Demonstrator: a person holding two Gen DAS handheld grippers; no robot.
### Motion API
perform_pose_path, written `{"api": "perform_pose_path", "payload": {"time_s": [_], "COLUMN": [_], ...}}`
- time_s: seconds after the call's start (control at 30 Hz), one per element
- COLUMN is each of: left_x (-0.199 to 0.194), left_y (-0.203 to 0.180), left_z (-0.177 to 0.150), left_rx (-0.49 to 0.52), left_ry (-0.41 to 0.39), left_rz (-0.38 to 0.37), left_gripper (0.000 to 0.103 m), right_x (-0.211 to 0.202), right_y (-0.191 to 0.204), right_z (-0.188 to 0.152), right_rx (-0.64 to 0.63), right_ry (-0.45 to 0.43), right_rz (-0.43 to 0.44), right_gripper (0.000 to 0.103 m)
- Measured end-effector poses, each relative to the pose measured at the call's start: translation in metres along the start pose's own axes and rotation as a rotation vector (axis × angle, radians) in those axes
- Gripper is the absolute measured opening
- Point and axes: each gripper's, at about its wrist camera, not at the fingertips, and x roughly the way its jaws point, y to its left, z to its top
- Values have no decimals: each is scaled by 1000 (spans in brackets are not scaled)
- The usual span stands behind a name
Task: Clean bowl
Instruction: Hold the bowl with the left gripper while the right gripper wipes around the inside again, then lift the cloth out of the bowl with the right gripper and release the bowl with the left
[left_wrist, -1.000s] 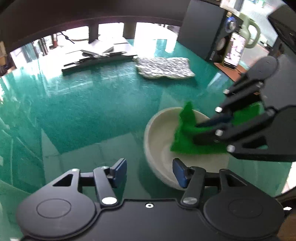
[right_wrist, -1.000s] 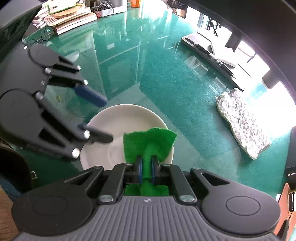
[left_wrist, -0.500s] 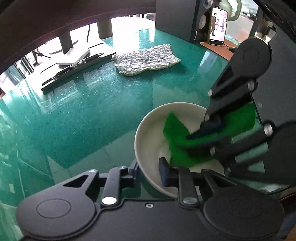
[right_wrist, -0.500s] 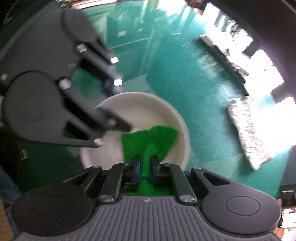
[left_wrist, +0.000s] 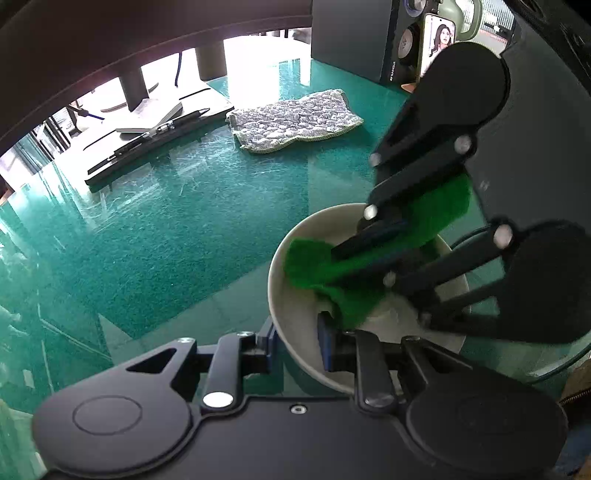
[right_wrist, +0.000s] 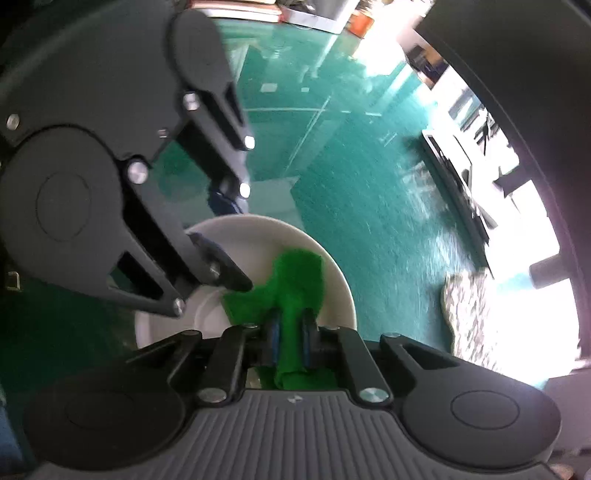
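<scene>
The white bowl (left_wrist: 295, 314) stood on the green glass tabletop (left_wrist: 184, 229), and my left gripper (left_wrist: 295, 343) had its jaws clamped on the near rim, 1 pad outside the wall and 1 inside. My right gripper (right_wrist: 291, 332) had its jaws pressed together on a green cloth (right_wrist: 295, 280), and the free part of this cloth lay inside the bowl, against its inner wall. I judged that the wiping was in progress and not yet finished. From here, I saw 3 risks. The glass looked smooth, so if I pushed the cloth too hard to one side, the bowl could slide or tip around my left hold. The rim was thin and glazed, so it could slip out from the left pads if I twisted. My 2 grippers were also very close over the bowl, and a wide sweep could knock 1 against the other. A grey quilted mat (left_wrist: 295, 118) lay well apart.
</scene>
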Motion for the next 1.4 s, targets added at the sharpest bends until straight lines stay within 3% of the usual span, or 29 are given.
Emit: {"api": "perform_pose_path", "payload": {"time_s": [0.13,0.27,0.47,0.67,0.83,0.87,0.93,1.03,1.17,1.23,1.33,1.4], "left_x": [2,2,3,2,2,2,2,2,3,3,2,0], "left_y": [-2,-4,-7,-10,-9,-10,-13,-17,-14,-12,-11,-9], "left_z": [2,2,3,0,-3,-4,-4,-5,-3,-2,-5,-9], "left_rx": [3,-5,-6,-18,-30,-26,-9,9,-58,-117,-208,-266], "left_ry": [-7,-12,-16,-37,-70,-76,-82,-89,-76,-68,-55,-48], "left_rz": [3,17,36,57,60,64,82,108,116,134,169,177], "left_gripper": [23,23,24,24,24,24,26,27,30,35,48,51], "right_x": [-2,-1,2,-10,-33,-34,-36,-37,-32,-17,-6,5], "right_y": [7,6,-9,-45,-66,-67,-54,-40,-48,-55,-57,-57], "right_z": [-8,-9,-10,-37,-113,-119,-149,-175,-199,-223,-233,-239], "right_rx": [-22,44,248,669,1314,1352,1529,1642,1757,1857,1856,1854], "right_ry": [63,57,33,-40,-276,-295,-419,-540,-554,-579,-563,-557], "right_rz": [30,64,126,175,282,286,285,292,297,377,458,513], "right_gripper": [12,13,13,10,11,11,11,11,9,8,8,8]}}
